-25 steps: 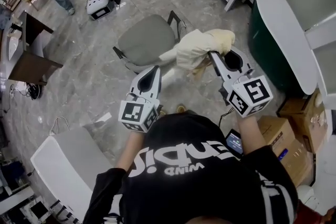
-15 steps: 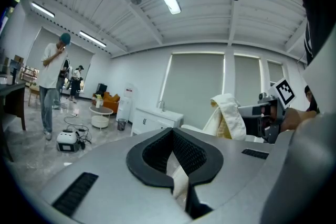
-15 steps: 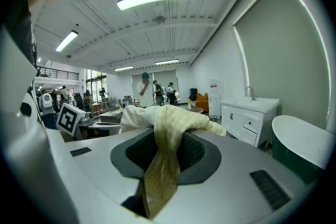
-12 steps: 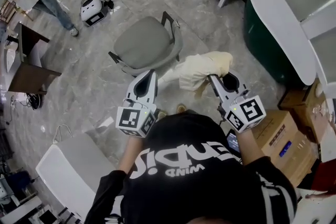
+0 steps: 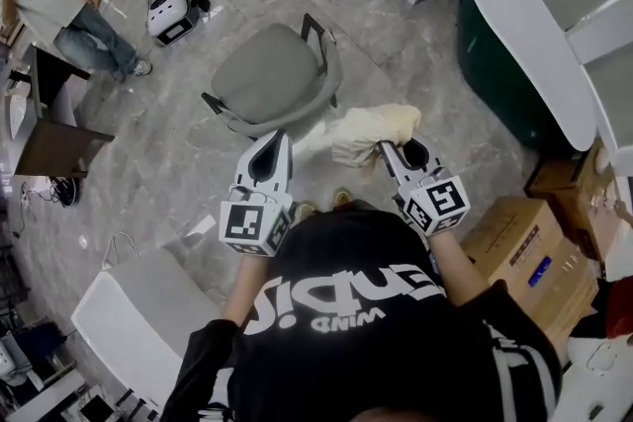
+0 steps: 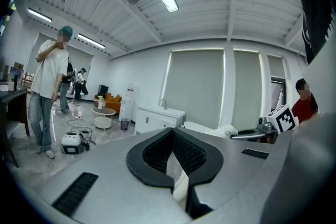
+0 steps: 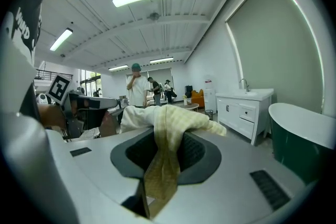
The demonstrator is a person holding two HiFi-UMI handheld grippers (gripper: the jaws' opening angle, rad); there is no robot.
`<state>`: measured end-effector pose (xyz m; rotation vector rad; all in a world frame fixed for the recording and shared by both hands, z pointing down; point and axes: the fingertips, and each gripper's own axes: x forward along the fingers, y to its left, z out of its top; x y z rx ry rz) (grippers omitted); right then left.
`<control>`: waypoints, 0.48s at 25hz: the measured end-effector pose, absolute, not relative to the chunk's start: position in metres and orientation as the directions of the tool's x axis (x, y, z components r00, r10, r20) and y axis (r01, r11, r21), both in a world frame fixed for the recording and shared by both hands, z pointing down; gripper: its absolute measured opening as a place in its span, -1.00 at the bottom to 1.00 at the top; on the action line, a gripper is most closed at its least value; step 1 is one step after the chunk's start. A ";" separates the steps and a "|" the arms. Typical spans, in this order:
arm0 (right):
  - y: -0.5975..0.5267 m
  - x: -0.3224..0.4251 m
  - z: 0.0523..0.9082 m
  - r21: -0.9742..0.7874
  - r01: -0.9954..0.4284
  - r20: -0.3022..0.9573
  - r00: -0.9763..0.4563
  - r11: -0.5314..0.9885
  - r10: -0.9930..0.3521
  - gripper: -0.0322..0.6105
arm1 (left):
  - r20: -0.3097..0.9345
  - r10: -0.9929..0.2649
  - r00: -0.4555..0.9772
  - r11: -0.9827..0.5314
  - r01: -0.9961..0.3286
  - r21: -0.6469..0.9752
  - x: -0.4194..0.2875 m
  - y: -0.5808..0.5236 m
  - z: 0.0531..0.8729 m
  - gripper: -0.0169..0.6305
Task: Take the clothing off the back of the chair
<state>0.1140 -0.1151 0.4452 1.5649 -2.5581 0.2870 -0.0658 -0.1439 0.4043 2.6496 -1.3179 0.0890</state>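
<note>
Frankly, the person's black shirt (image 5: pixel 366 331) blocks most of the lower head view, so only the forearms show behind the marker cubes. The chair (image 5: pixel 269 74) is seen from straight above, its back squashed to a rim. I can't tell whether the cream clothing (image 5: pixel 368 126) touches that rim or just hangs beside it on the person's side.

Over to the right, the cardboard boxes (image 5: pixel 522 250) are shut, so whatever is in them stays hidden. The dark green bathtub (image 5: pixel 524 35) is cut off at the frame edge.

Both arms reach forward, nearly level. The right gripper (image 5: pixel 388 149) has its jaws clamped on a yellowish fold of the clothing (image 7: pixel 167 128), which drapes over its nose. The left gripper (image 5: pixel 281 139) pinches a thin white strip (image 6: pixel 177 178) of the same garment between closed jaws.
</note>
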 end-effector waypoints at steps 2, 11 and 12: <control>-0.114 0.113 0.450 -0.103 -0.892 0.217 -0.452 0.440 -0.865 -0.58 | 0.136 -0.785 0.604 -0.590 -0.797 0.131 -0.068 -0.142 0.406 -0.91; -0.120 0.115 0.453 -0.116 -0.899 0.218 -0.438 0.422 -0.872 -0.58 | 0.150 -0.786 0.600 -0.586 -0.800 0.130 -0.070 -0.141 0.410 -0.91; -0.121 0.115 0.453 -0.115 -0.901 0.221 -0.434 0.419 -0.873 -0.58 | 0.151 -0.787 0.598 -0.583 -0.802 0.131 -0.071 -0.141 0.410 -0.91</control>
